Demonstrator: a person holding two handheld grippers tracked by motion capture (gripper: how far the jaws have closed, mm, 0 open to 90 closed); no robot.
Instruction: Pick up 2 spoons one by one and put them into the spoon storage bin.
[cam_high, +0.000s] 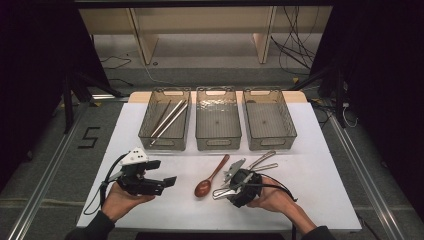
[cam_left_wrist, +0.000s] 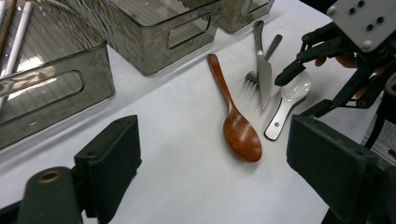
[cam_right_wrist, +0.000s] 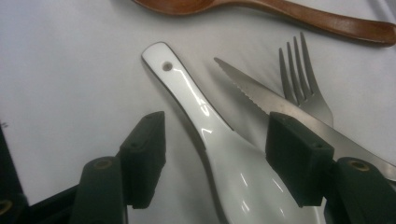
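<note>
On the white surface (cam_high: 310, 190) we see 3 clear bins in a row at the far side: the left bin (cam_high: 165, 120) holds a few long sticks (cam_high: 168, 118) (chopsticks, as far as we can tell), while the middle bin (cam_high: 218, 119) and the right bin (cam_high: 269, 119) look bare inside. Nearer to us lies a brown wooden spoon (cam_left_wrist: 236, 126), bowl toward us and handle pointing toward the bins. Just beside it, on its right, sit a white ceramic spoon (cam_right_wrist: 210, 130), a serrated knife (cam_right_wrist: 280, 109) and a fork (cam_right_wrist: 303, 79), bunched close together, with the knife lying partly over the fork.

Our left gripper (cam_high: 167, 182) is held in the left hand (cam_high: 120, 200) above the near left part of the surface, well apart from the cutlery, its fingers wide apart and holding nothing. Our right gripper (cam_right_wrist: 215, 158) is held in the right hand (cam_high: 272, 197) low over the white spoon, its fingers apart on either side of the spoon's neck, not closed on it; the far finger sits over the knife blade.
</note>
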